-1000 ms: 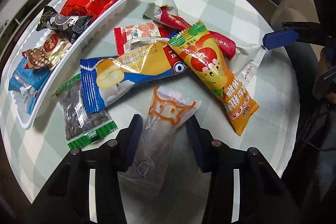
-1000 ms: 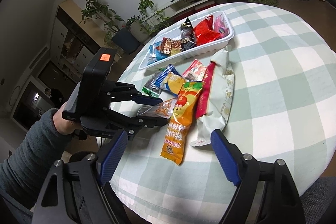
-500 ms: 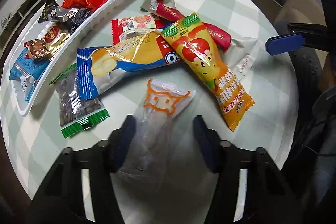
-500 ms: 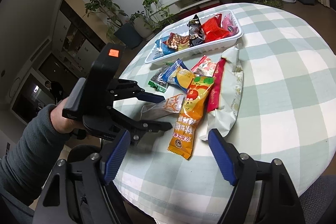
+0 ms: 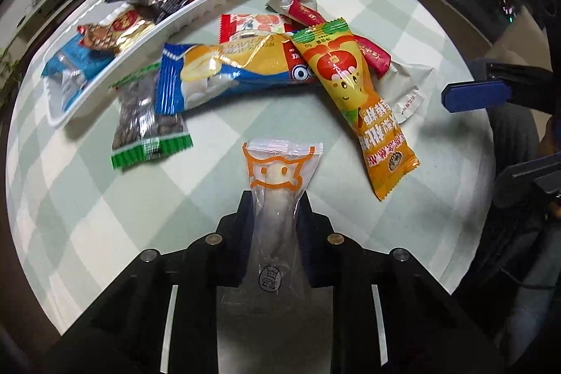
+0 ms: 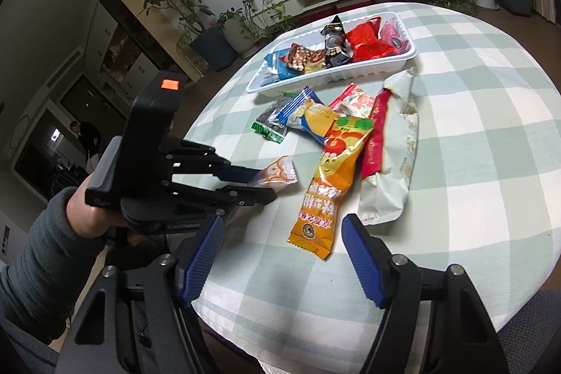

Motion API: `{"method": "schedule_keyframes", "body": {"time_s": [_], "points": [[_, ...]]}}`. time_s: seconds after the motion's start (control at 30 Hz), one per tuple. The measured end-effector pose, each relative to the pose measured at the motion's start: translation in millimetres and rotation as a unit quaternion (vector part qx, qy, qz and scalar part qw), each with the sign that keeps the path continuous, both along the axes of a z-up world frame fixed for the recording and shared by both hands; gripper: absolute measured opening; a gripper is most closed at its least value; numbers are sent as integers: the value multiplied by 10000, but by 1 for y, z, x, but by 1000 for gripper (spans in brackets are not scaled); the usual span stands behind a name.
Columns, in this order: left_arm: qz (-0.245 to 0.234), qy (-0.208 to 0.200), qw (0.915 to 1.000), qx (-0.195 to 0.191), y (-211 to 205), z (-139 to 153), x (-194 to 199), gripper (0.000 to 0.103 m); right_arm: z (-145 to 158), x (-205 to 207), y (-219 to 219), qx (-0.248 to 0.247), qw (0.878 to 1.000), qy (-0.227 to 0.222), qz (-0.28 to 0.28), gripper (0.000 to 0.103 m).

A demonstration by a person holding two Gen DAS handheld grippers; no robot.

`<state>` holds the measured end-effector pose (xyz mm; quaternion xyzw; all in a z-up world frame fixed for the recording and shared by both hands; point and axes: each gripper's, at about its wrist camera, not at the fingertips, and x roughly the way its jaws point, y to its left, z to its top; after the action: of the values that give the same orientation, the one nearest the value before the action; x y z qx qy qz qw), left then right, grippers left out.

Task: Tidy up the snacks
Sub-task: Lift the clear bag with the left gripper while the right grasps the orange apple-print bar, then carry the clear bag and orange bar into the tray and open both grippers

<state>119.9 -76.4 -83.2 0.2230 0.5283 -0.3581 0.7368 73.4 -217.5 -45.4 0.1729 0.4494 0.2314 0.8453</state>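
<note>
Here the left claw (image 5: 274, 204) is clamped on a clear packet with an orange cartoon face (image 5: 278, 177), its fingers pinching the packet's narrow middle while the printed end sticks out forward over the checked worktop (image 5: 87, 198); seen from the right wrist, that same packet (image 6: 277, 172) juts from the left claw (image 6: 261, 183) near the worktop's near edge; the right claw (image 6: 282, 260) hangs wide apart with nothing between its blue pads (image 6: 363, 263), low over the worktop's front edge; just beyond lies a loose pile: an orange packet (image 5: 357, 100) overlapping a blue-and-yellow packet (image 5: 228, 72), a green-edged seed packet (image 5: 143, 118), a red stick packet (image 6: 375, 135) and a white wrapper (image 6: 392, 170); farther back, a white tray (image 6: 333, 77) holds several packets, among them a red one (image 6: 364, 46).
</note>
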Motion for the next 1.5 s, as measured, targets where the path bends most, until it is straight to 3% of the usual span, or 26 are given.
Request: {"method": "schedule_keyframes", "body": {"time_s": [0.23,0.43,0.63,0.97,1.2,1.5], "points": [[818,187,9922,-920,43,6,-18,21,-2,9,14,-305,9995,73,-6,64],[1675,208,9703,-1732,84,14,-30,21,-11,26,25,-664,9971,339,-181,63],[2071,274,9508,-2286,102,18,-41,21,-25,45,31,-1003,9924,612,-374,62],[2300,389,9387,-2539,91,13,-42,21,-39,65,39,-1467,9855,678,-514,57],[2425,387,9321,-2662,93,14,-43,21,-39,60,39,-1512,9859,560,-442,25],[2492,367,9252,-2837,98,18,-44,21,-22,45,40,-1128,9924,381,-320,19]]}}
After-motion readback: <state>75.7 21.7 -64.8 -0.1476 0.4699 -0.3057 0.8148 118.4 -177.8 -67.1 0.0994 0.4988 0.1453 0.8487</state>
